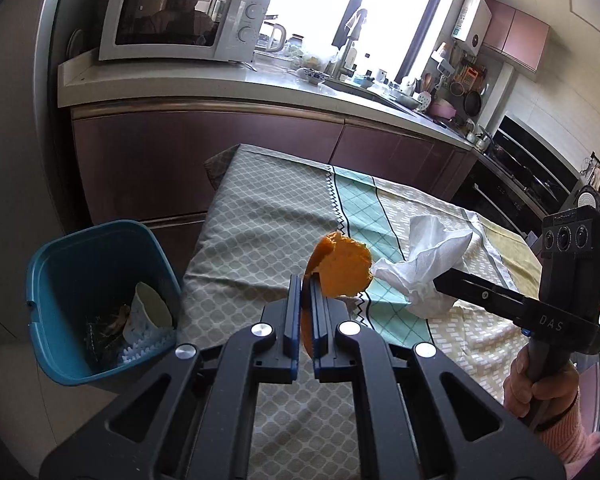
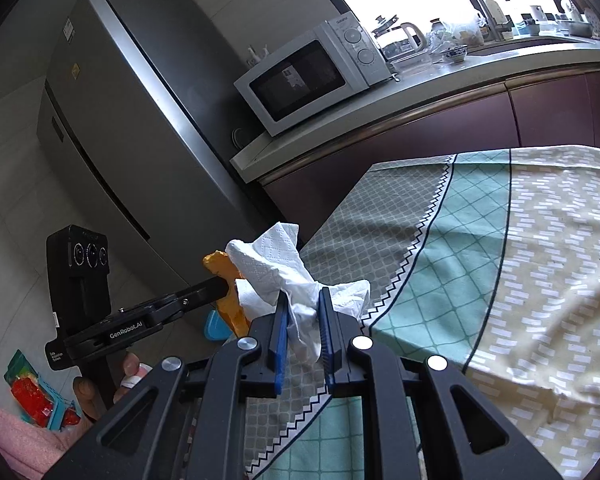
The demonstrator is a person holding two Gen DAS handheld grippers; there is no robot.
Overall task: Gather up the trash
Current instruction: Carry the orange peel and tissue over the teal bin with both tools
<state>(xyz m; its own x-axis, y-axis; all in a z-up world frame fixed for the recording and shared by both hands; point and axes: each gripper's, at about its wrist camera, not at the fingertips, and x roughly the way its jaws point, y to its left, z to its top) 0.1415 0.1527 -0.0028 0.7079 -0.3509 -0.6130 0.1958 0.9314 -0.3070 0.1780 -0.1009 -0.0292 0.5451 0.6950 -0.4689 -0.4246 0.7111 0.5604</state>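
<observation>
At the far left of the left wrist view a teal trash bin (image 1: pixel 80 280) stands on the floor just beside the table edge, and inside it lie a tilted white paper cup (image 1: pixel 150 314) and some dark scraps too small to identify. To its right, the left gripper (image 1: pixel 307 300) has its blue-padded jaws pressed nearly together on a piece of orange peel (image 1: pixel 340 268), which sticks up above the fingertips over the patterned tablecloth (image 1: pixel 260 216). Further right, a crumpled white tissue (image 1: pixel 432 260) is lifted clear of the cloth in the tip of the right gripper (image 1: pixel 440 282), whose black body and handle lie in the person's hand (image 1: pixel 540 388) at the right edge. Behind the table, a white microwave (image 1: pixel 180 20) sits on the kitchen counter (image 1: pixel 220 80) at the upper left. In the right wrist view, the left gripper (image 2: pixel 220 288) reaches in from the left with the orange peel (image 2: pixel 228 300) in its tip, close against the tissue, while a corner of the teal bin (image 2: pixel 216 326) shows below it. A grey refrigerator (image 2: pixel 120 120) stands behind. In the centre, the right gripper (image 2: pixel 304 308) has its jaws narrowed onto the tissue (image 2: pixel 284 272), a small gap left between the pads that is filled with bunched paper. The tablecloth (image 2: pixel 500 260) spreads to the right.
</observation>
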